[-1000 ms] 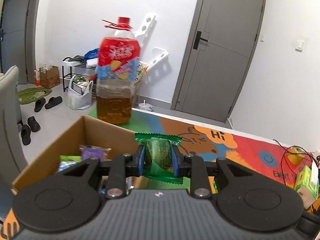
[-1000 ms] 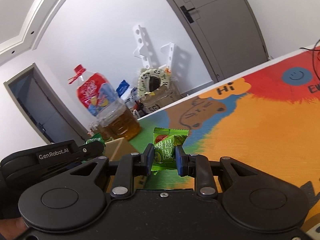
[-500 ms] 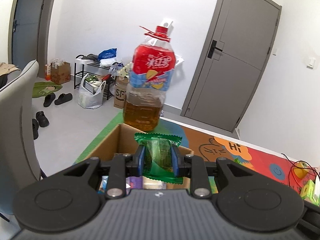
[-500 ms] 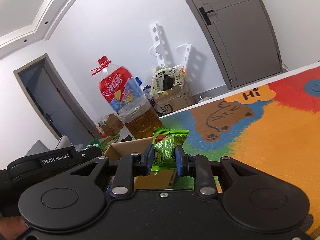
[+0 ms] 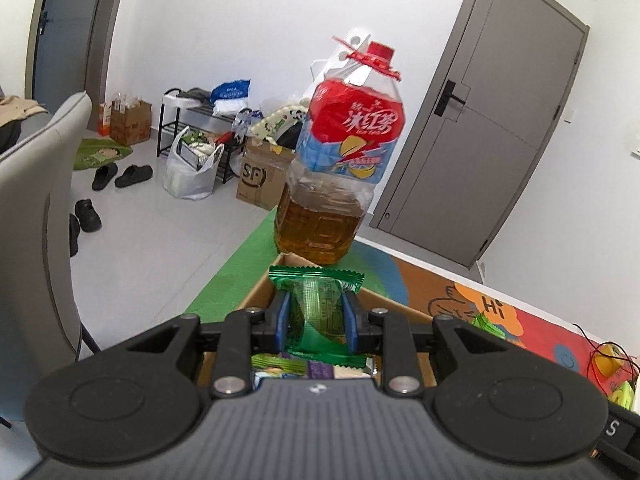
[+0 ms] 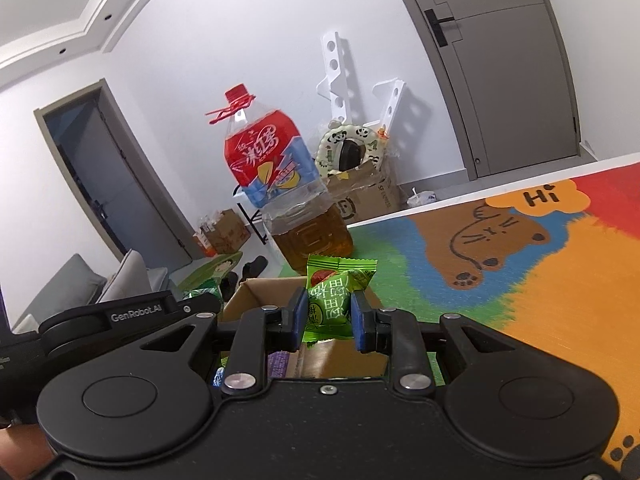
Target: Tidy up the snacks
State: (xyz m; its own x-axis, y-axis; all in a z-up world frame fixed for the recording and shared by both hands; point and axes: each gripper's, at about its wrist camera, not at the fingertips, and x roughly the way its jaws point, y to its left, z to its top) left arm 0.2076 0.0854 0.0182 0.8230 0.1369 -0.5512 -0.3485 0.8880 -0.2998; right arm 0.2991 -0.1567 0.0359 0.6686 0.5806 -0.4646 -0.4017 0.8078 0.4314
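Note:
My left gripper [image 5: 316, 322] is shut on a dark green snack packet [image 5: 316, 304] and holds it above the open cardboard box [image 5: 256, 294]. Several snack packets [image 5: 312, 368] lie in the box below it. My right gripper [image 6: 329, 314] is shut on a light green snack packet [image 6: 334, 292] and holds it above the same cardboard box [image 6: 260, 294]. The left gripper's body [image 6: 120, 312] shows at the left of the right wrist view, close beside the right one.
A large iced tea bottle [image 5: 340, 168] with a red cap stands just behind the box; it also shows in the right wrist view [image 6: 280, 196]. The colourful table mat [image 6: 540, 272] stretches right. A grey chair [image 5: 36, 208] stands left. Yellow-green items [image 5: 612, 364] and cables lie far right.
Both grippers have moved left and over the box, each still holding its packet. The bottle has shifted right in both views and the box now sits directly beneath the fingers.

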